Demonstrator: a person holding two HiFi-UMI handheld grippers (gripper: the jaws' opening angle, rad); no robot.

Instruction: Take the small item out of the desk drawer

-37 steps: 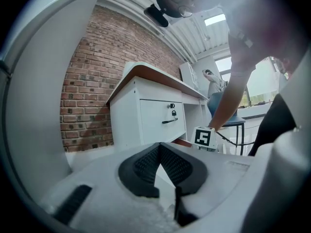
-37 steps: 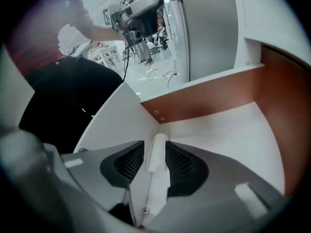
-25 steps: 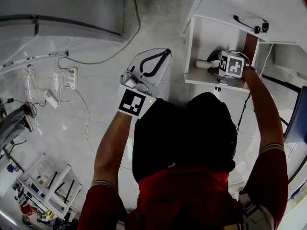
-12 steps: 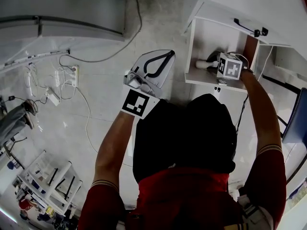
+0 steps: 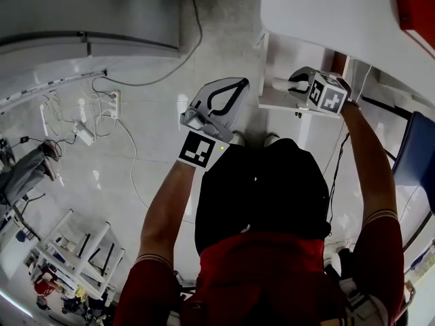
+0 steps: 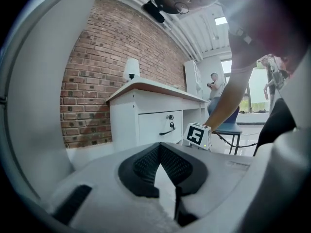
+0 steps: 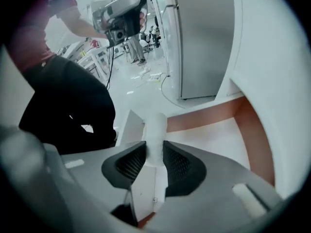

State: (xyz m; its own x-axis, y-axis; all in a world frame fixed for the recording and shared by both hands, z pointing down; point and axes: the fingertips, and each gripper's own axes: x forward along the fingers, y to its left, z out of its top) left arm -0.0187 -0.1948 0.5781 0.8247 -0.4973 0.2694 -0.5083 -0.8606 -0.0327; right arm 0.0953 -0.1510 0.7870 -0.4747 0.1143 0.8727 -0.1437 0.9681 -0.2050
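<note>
Now the right tongs (image 7: 154,147) pinch a small white cylinder (image 7: 156,125) — left tongs (image 6: 159,145) pressed together, empty.

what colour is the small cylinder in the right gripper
White. The small cylinder shows best in the right gripper view.

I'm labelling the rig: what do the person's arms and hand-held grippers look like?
The left hand-held gripper and right hand-held gripper are pale grey shells with black ribbed pads; each carries a white cube with black square markers. Sleeves are short, red, with striped cuffs.
</note>
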